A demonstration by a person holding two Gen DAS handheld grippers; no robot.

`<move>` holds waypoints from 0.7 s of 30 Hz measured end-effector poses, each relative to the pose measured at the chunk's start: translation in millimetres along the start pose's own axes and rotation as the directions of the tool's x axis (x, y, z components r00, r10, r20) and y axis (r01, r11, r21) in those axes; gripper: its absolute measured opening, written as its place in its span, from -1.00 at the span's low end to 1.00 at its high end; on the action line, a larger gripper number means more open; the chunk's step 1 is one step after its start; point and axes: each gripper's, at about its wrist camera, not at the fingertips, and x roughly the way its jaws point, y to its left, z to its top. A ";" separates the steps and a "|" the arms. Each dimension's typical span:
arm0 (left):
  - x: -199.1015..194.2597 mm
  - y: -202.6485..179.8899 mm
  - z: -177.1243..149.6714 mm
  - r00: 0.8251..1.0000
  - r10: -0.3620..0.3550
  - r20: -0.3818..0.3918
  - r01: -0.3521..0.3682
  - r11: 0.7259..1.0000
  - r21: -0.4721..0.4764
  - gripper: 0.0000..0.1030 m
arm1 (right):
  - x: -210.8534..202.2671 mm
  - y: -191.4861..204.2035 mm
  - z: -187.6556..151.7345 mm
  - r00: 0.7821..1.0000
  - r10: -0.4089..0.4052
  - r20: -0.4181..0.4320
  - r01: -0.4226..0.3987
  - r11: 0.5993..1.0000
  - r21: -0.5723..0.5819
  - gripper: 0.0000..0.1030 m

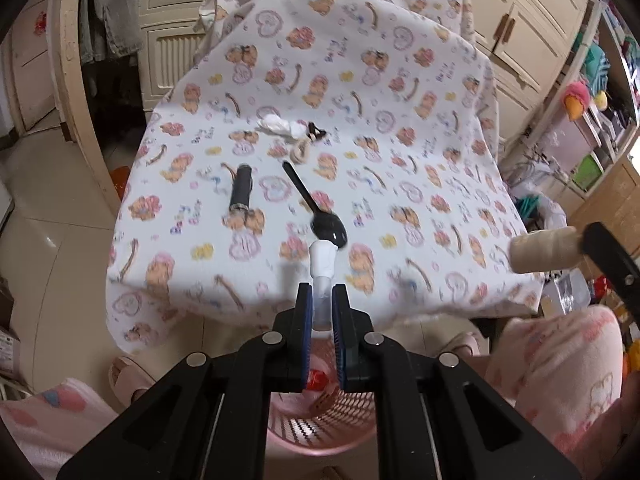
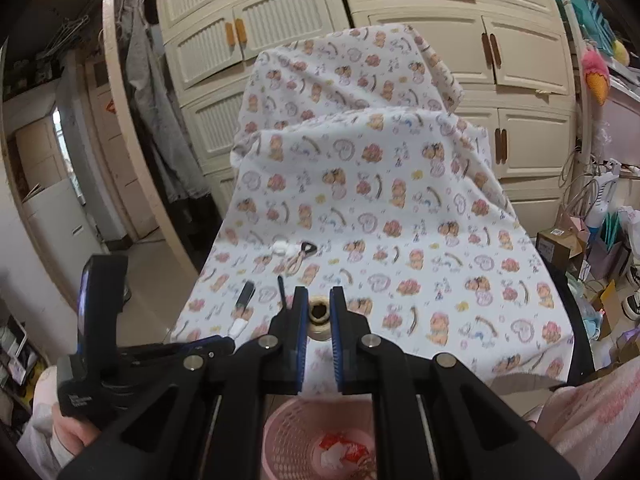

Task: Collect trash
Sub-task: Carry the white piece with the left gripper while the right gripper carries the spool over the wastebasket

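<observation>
My left gripper (image 1: pixel 322 300) is shut on a small clear bottle with a white cap (image 1: pixel 323 268), held over the near edge of the cloth-covered table (image 1: pixel 420 184). My right gripper (image 2: pixel 319 308) is shut on a beige thread spool (image 2: pixel 319 314); the left wrist view shows that spool (image 1: pixel 540 250) at the right. On the cloth lie a black spoon (image 1: pixel 316 208), a black tube (image 1: pixel 241 188), a crumpled white tissue (image 1: pixel 276 124) and a beige loop with a black bit (image 1: pixel 306 140). Below both grippers stands a pink mesh basket (image 2: pixel 280 424) holding a red-and-white wrapper (image 2: pixel 344 450).
Cream cabinets (image 2: pixel 400 60) stand behind the table. At the right, shelves (image 1: pixel 592 128) hold toys, with boxes and bags (image 2: pixel 592 248) on the floor. A person's pink sleeves (image 1: pixel 560 368) flank the basket. Tiled floor (image 1: pixel 52 240) lies to the left.
</observation>
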 end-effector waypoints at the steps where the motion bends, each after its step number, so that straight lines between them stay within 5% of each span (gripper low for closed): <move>1: -0.1 -1.3 -2.6 1.000 0.006 -0.006 -0.006 1.000 0.010 -0.83 | 1.0 0.2 -4.8 1.000 0.001 -0.010 -0.001 1.000 -0.001 -0.81; 5: 12.9 -1.6 -12.0 0.996 0.033 -0.084 -0.030 0.999 0.033 -0.83 | 18.1 -2.1 -25.7 0.993 0.043 -0.112 -0.042 0.999 0.013 -0.81; 9: 43.7 3.6 -24.9 0.974 0.026 -0.226 -0.020 0.999 0.031 -0.83 | 45.5 -1.8 -46.3 0.965 0.088 -0.248 -0.088 0.996 0.010 -0.81; 13: 70.3 4.4 -40.1 0.934 -0.050 -0.353 0.047 0.999 -0.015 -0.83 | 77.5 -1.9 -78.0 0.924 -0.038 -0.380 0.020 0.999 -0.050 -0.81; 17: 95.7 -0.5 -63.8 0.885 -0.021 -0.466 0.028 1.000 0.007 -0.83 | 104.4 -19.6 -106.8 0.867 -0.028 -0.498 0.033 0.999 0.002 -0.81; 21: 120.5 -4.2 -85.7 0.829 -0.011 -0.559 0.023 1.000 0.015 -0.83 | 128.9 -33.6 -127.0 0.825 -0.120 -0.553 0.102 0.993 -0.062 -0.81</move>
